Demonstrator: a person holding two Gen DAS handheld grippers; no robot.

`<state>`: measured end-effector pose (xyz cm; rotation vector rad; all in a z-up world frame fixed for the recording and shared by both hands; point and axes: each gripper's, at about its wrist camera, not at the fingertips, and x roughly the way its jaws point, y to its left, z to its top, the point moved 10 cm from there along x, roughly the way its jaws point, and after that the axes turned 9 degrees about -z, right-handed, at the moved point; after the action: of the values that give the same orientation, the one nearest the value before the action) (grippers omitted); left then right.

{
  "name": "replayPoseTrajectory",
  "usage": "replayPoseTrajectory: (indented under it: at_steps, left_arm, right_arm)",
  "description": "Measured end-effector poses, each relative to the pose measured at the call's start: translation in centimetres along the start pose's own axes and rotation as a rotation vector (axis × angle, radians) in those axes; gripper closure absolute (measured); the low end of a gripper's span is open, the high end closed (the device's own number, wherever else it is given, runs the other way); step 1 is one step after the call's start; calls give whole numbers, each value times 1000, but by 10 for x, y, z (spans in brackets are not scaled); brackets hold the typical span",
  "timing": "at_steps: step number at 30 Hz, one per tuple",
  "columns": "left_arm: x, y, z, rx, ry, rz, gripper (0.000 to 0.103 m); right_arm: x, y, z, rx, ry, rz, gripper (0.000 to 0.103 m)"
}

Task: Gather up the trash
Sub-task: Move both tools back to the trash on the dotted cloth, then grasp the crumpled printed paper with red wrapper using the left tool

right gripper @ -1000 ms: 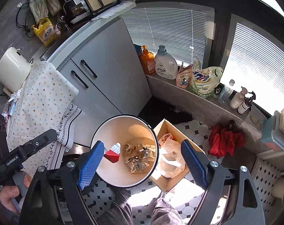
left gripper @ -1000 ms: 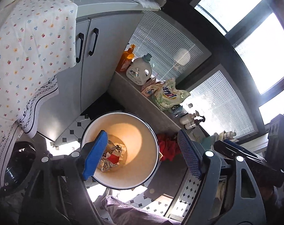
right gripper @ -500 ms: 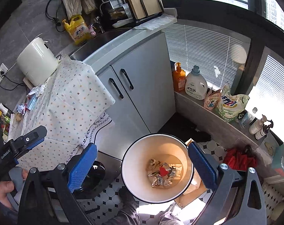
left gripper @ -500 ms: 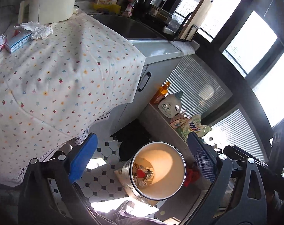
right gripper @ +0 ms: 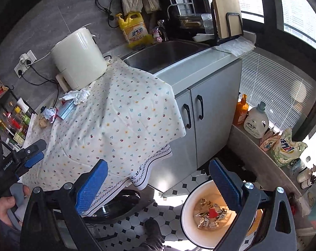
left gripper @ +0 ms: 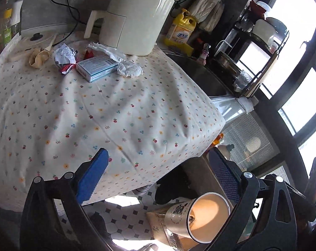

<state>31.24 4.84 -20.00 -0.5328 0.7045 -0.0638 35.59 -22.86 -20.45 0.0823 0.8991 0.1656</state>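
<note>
The surface (left gripper: 120,113) under its flowered cloth fills most of the left view. Below it on the tiled floor stands the bin (right gripper: 189,207), already holding crumpled wrappers. At the far end of the surface, beside the big cream appliance (left gripper: 135,16), the remaining trash lies bunched together: a small blue box (left gripper: 97,68), white tissue (left gripper: 128,70), a crumpled wrapper (left gripper: 65,57) and a brown scrap (left gripper: 37,57).

The left claw (left gripper: 156,177) and right claw (right gripper: 158,184) both gape wide and carry nothing. The trash lies well ahead of both claws, across the cloth. The next pick probably goes best taking one piece at a time, approaching from above, pinching without snagging the cloth.
</note>
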Motion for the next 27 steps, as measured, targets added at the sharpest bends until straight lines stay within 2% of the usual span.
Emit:
replayPoseTrajectory:
  at_steps: [12,27]
  left_arm:
    - [-16,94,71,-43,-76,34,8]
    - [5,177,142,-65,-96,32,8]
  right_arm:
    - [22,86,36,-57,-59,10,8]
    - [74,193,74,-101,-71,48,8]
